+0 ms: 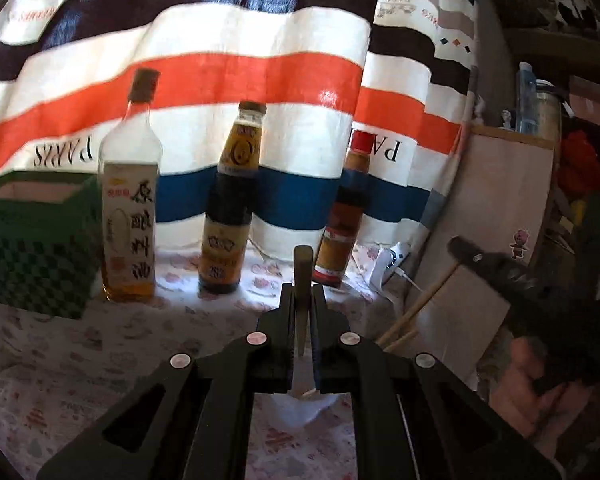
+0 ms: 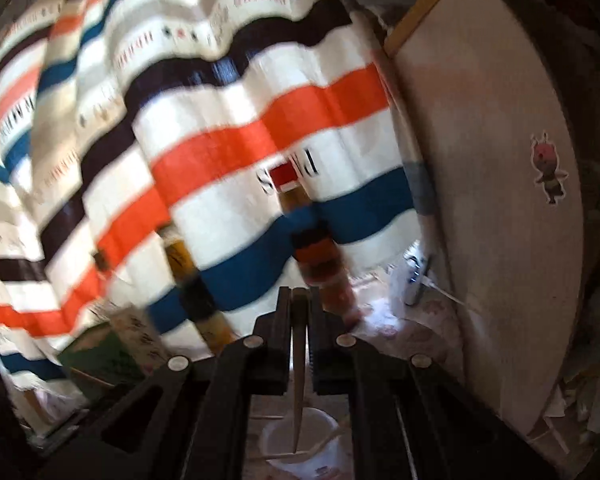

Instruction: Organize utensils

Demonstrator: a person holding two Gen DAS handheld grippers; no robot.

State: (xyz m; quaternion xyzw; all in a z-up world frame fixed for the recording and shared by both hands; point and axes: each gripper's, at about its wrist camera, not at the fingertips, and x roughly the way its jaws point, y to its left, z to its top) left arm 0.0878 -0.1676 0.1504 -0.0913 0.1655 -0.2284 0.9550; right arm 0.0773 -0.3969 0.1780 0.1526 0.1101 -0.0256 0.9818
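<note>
My left gripper is shut on a thin brownish utensil. Its flat end sticks up past the fingertips and its narrow end points down toward a whitish plastic cup under the gripper. At the right of the left wrist view a hand holds my right gripper, with wooden chopsticks slanting down from it. In the blurred right wrist view, the right gripper is shut on a wooden chopstick that reaches down into a clear cup holding more sticks.
Three bottles stand on the patterned tablecloth before a striped curtain: a clear oil bottle, a dark sauce bottle and a red-capped bottle. A green basket sits left. A white panel and a charger bound the right.
</note>
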